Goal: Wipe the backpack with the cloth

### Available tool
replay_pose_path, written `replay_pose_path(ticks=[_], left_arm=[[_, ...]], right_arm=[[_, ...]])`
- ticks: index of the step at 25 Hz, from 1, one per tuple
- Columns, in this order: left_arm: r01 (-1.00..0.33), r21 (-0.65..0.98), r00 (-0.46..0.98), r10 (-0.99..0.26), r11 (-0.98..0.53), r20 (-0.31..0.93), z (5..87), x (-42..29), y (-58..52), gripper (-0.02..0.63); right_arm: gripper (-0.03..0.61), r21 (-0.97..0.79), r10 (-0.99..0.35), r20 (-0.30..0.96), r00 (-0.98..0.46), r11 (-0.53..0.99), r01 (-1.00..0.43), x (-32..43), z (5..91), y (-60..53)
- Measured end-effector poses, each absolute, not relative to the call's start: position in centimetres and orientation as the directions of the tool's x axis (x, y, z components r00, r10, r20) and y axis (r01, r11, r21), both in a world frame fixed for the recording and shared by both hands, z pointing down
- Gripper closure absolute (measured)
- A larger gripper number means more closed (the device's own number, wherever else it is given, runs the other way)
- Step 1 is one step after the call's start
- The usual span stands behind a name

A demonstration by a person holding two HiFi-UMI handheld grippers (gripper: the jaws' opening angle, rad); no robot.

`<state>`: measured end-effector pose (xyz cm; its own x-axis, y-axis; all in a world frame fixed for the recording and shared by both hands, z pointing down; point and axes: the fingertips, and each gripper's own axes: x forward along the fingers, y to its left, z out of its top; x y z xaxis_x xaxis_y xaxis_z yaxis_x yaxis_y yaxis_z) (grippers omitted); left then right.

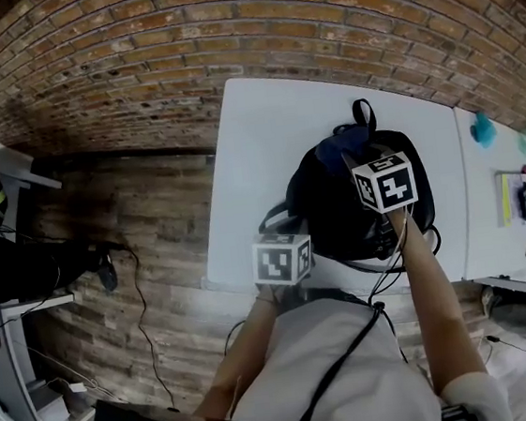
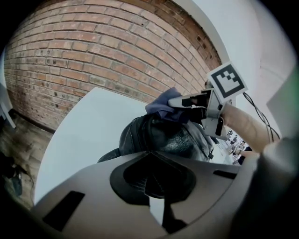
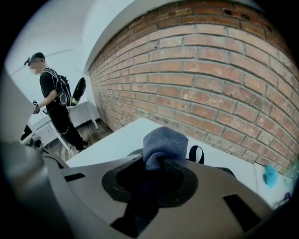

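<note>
Both claws pinched: right gripper (image 3: pixel 154 172) the cloth (image 3: pixel 164 140) atop the backpack (image 1: pixel 330 202), left gripper (image 2: pixel 157 181) its edge; hard wiping might tug that free.

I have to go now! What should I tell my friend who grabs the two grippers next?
The right gripper is shut on the blue-grey cloth, held at the top of the black backpack.
The left gripper looks shut on a dark part of the backpack's near edge.
The backpack lies on the white table.
Done: cloth in grip, at the backpack; how much is wiped cannot be told.
Left: wipe over the backpack.
</note>
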<state>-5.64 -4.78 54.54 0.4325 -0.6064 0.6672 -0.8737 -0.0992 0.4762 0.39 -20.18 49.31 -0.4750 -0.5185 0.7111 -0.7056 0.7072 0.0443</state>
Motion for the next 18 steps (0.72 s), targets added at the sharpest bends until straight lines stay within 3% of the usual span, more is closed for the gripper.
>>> replay_pose_path(ticks=[18], left_arm=[[-0.873, 0.474, 0.439, -0.606, -0.114, 0.663, 54.5, -5.6, -4.8, 0.609]], right_arm=[[0.503, 0.048, -0.449, 0.794, -0.409, 0.719, -0.694, 1.8, 51.5, -17.7]])
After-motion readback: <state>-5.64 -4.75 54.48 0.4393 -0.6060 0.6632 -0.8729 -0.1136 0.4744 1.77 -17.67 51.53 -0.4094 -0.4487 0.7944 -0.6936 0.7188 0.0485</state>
